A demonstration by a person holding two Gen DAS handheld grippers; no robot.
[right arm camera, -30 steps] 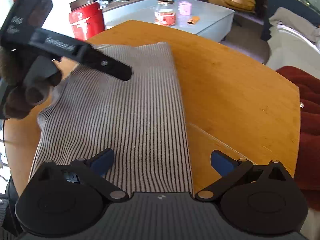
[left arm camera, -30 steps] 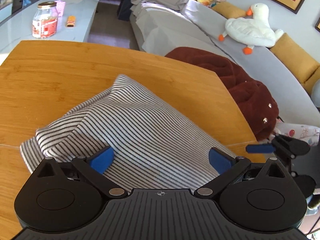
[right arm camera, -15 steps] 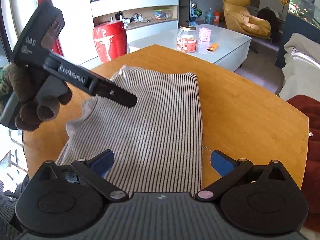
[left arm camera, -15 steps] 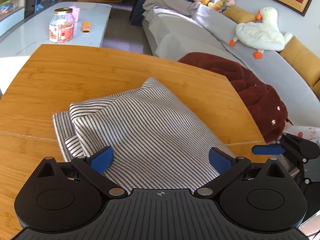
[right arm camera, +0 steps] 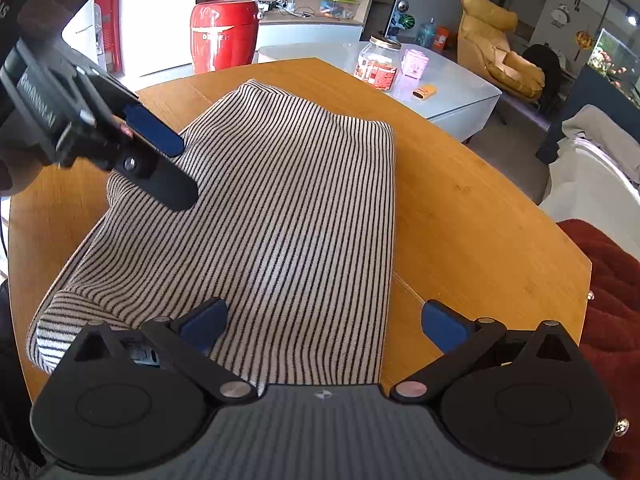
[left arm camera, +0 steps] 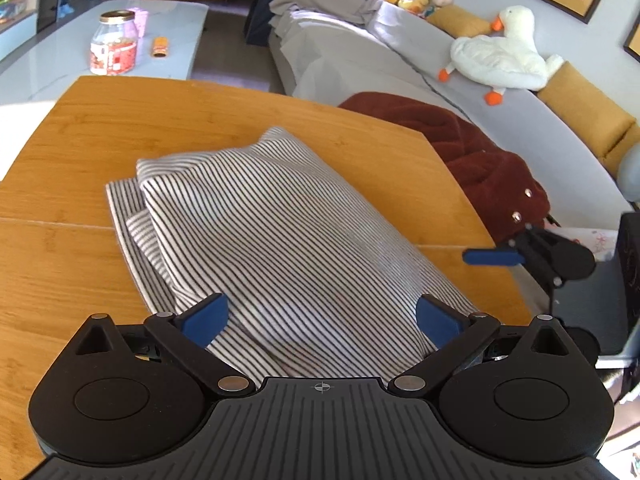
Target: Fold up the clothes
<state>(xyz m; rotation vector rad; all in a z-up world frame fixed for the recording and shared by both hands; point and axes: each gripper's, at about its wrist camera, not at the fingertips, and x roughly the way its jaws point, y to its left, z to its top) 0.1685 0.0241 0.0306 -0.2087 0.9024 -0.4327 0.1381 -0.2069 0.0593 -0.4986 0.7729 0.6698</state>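
striped top [left arm camera: 288,232] folded flat on worktop [left arm camera: 120,128] | left gripper [left arm camera: 320,320] spread, holds nothing | right gripper [right arm camera: 324,320] spread, holds nothing | likely ready for another fold

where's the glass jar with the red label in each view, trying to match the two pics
Left wrist view: the glass jar stands at upper left on the pale coffee table, beyond the far edge of the wooden table.
Right wrist view: the same jar is upper centre-right, on that coffee table.
Shared landmark: the striped garment lying on the wooden table; the orange packet lies near the jar.
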